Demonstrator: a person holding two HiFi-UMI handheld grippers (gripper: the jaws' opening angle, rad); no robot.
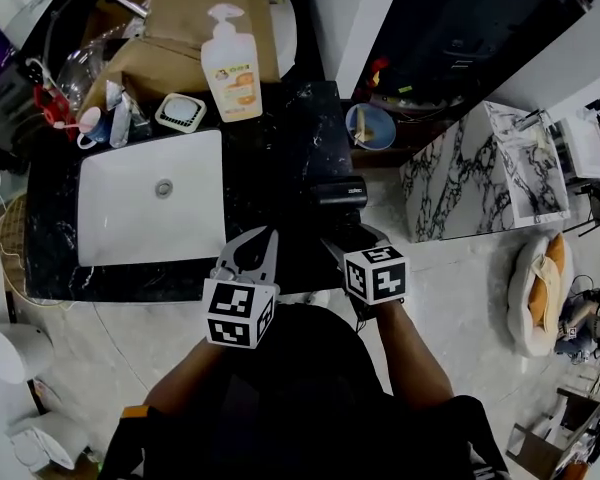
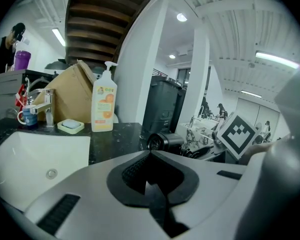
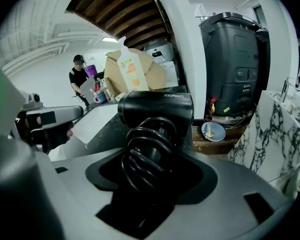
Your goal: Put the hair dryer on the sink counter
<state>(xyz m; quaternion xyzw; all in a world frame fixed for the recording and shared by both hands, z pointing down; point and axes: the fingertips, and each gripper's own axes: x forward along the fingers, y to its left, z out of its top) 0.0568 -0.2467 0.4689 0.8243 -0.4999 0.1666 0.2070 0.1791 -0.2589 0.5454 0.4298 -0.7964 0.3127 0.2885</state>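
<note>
The sink (image 1: 150, 208) and a soap bottle (image 1: 232, 68) fill the table's (image 1: 280, 153) left and back. The left gripper (image 1: 252, 260), its jaws closed on nothing, hangs at the front edge, out of the way. The right gripper (image 1: 342, 233) clamps the cord-wrapped handle of the dryer (image 1: 340, 191) at the table's right edge. Released there, the dryer could tip off, or the cord could snag the jaws.

The hair dryer (image 1: 340, 192) sits between the jaws of your right gripper (image 1: 345, 238), over the right edge of the counter (image 1: 280, 148), right of the sink basin (image 1: 130, 230). Behind the basin stand the soap dish (image 1: 181, 113) and pump bottle (image 1: 232, 66), with a cardboard box (image 1: 195, 8) behind them.
</note>
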